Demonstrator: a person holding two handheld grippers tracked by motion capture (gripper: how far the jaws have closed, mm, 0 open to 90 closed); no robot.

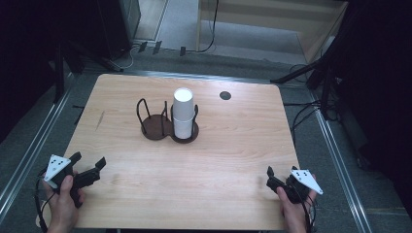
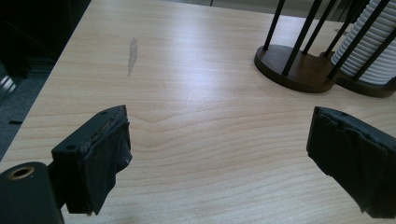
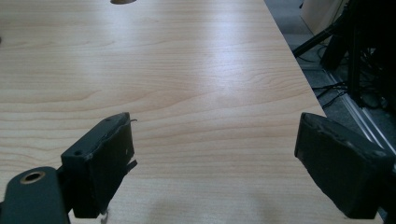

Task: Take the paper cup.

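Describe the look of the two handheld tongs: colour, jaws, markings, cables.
Both tongs, left and right, are black, each topped by a grey three-cornered plate with dark dots. Jaw pads are wrapped in worn, wrinkled black tape. Black cables trail off each. No sleeves visible.

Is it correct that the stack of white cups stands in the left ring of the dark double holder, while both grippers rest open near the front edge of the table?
Not quite. In the high view the stack of white cups stands in the right ring of the dark double holder, and the left ring holds nothing. The rest is right: the left gripper and the right gripper are open near the table's front edge.
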